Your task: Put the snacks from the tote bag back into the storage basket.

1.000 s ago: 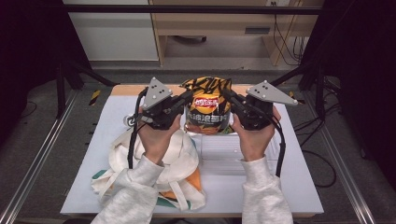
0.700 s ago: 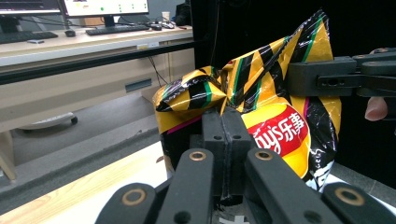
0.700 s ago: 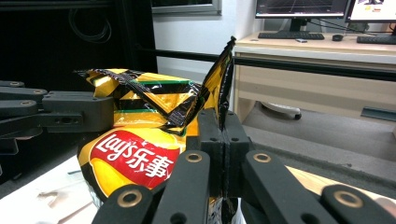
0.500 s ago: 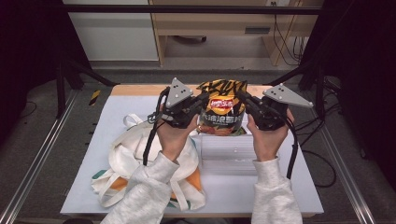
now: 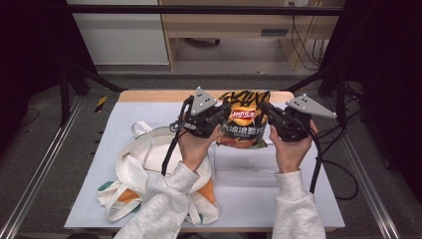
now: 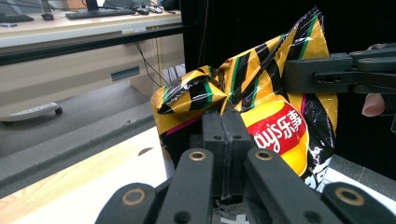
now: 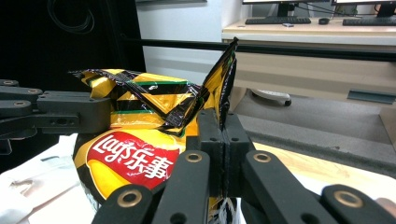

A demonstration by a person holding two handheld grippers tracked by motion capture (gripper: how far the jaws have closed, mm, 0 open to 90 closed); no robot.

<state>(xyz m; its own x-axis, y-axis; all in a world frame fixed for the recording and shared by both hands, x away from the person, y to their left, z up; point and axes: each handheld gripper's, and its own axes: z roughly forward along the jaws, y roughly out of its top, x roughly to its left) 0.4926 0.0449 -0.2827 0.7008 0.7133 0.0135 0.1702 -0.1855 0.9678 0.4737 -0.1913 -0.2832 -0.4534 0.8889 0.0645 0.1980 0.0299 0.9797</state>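
2 grippers hold 1 chip bag (image 5: 243, 124) between them above the far middle of the white table (image 5: 308, 204). The left gripper (image 5: 223, 110) has its jaws pressed together on the bag's top left corner, and the right gripper (image 5: 265, 110) is clamped the same way on the top right corner; in both gripper views the black jaws meet with only the foil between them.

Compared with 1 second ago, both hands have carried the bag toward the right and a little lower, and the grip on each corner is unchanged. The bag now hangs over the far edge of the clear container (image 5: 246, 162), so I judge that the person is bringing it down toward this container and not toward the cloth bag (image 5: 134, 174) at the near left.

Counted: 1 chip bag, yellow with black stripes and a red logo, 1 clear container, 1 white cloth bag with orange and green parts, 2 grippers, 2 hands in grey sleeves.
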